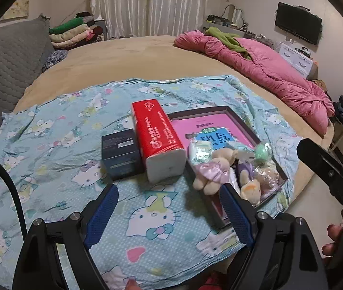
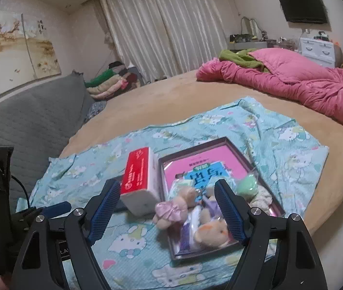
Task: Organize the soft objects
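Note:
A shallow dark tray (image 1: 283, 178) (image 2: 222, 140) lies on a Hello Kitty cloth (image 1: 50, 130) (image 2: 268, 130) on the bed. It holds a pink book (image 1: 210, 125) (image 2: 210, 159) and several small plush toys (image 1: 210, 169) (image 2: 171, 210), some in clear bags; one pink-skirted plush hangs over the tray's left rim. A red tissue pack (image 1: 154, 130) (image 2: 139, 176) and a dark box (image 1: 120, 152) lie left of the tray. My left gripper (image 1: 169, 198) is open and empty above the cloth. My right gripper (image 2: 166, 200) is open and empty, just short of the plush toys.
A pink quilt (image 1: 280, 77) (image 2: 304, 84) with a green cloth on it lies at the far right of the tan bed (image 1: 128, 55) (image 2: 161, 96). A grey headboard (image 1: 4, 58) (image 2: 26, 116) is at left. Folded clothes (image 1: 75, 31) (image 2: 108, 82) are piled beyond it.

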Available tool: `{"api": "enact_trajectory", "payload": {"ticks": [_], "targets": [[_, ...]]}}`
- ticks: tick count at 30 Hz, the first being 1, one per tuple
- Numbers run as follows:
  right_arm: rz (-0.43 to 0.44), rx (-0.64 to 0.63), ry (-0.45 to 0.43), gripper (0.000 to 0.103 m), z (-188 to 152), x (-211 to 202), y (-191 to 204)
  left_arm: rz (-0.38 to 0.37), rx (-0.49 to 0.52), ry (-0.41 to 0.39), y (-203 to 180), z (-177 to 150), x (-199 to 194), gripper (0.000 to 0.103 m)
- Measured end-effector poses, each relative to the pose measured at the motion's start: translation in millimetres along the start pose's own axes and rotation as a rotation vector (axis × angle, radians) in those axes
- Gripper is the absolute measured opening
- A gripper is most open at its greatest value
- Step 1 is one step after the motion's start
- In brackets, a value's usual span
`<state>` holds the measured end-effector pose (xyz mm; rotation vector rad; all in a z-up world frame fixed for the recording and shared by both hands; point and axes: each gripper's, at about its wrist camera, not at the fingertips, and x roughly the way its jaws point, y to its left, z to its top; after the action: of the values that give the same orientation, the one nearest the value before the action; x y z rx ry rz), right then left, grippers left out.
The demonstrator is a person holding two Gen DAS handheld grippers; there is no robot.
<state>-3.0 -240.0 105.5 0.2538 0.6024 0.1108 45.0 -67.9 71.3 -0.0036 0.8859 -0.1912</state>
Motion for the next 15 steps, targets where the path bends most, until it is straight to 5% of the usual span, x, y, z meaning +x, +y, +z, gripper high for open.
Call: {"api": "enact_trajectory", "payload": {"ticks": [15], "targets": [[-0.107, -0.037, 0.014, 0.082, -25.5, -13.5, -5.6, -0.003, -0.025, 0.011, -5.5, -26.5, -10.5, 0.085]]}}
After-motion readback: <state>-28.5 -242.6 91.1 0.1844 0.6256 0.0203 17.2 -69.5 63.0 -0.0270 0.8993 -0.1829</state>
